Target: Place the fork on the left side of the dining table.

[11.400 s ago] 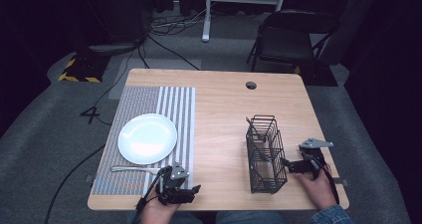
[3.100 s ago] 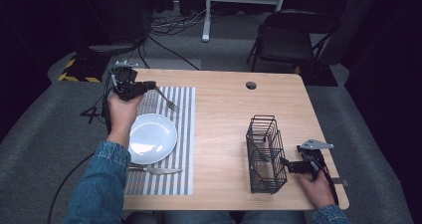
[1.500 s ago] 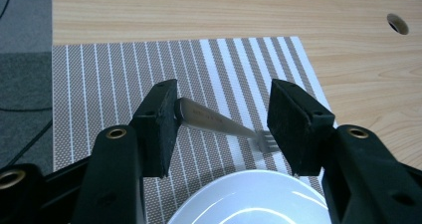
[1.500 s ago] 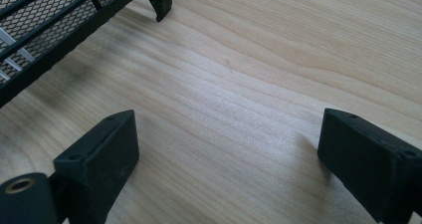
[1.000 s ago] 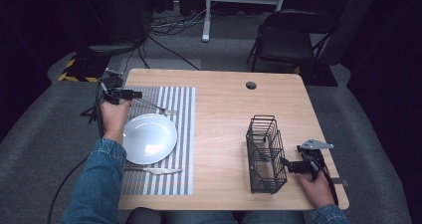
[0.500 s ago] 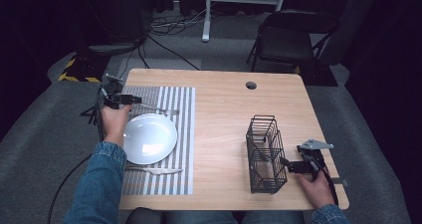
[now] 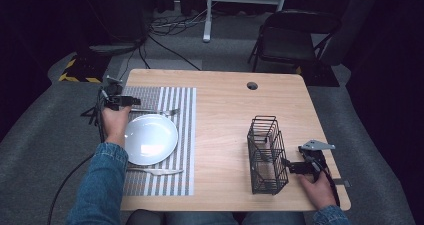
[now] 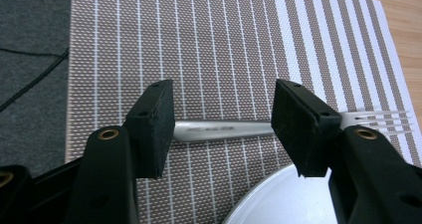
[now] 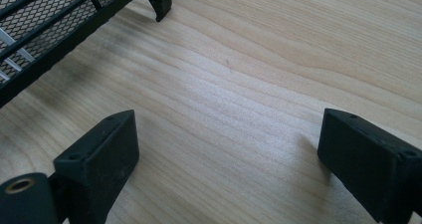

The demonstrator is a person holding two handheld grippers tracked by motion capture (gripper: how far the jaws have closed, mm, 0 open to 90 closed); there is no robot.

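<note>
Fork (image 7: 152,111) lies on the striped placemat (image 7: 182,135) at the far rim of the white plate (image 7: 150,139) in the high view, its handle end under the left gripper (image 7: 119,101) and its tines pointing away from that gripper toward the table's middle. A knife (image 7: 155,171) rests on the same mat on the near side of the plate, well apart from the left gripper. On the other side of the wooden table (image 7: 225,105), the right gripper (image 7: 295,166) points at the lower part of the black wire basket (image 7: 266,155), just beside it. In the left gripper view, the left gripper (image 8: 224,117) stands with its jaws spread wide over the fork (image 8: 224,129); the handle runs across the gap between them, the tines show past the right-hand jaw, and the plate (image 8: 278,199) curves in below. In the right gripper view, the right gripper (image 9: 226,149) is parted wide over bare table (image 9: 249,74), holding nothing, with the wire basket (image 9: 59,20) ahead and to its left.
</note>
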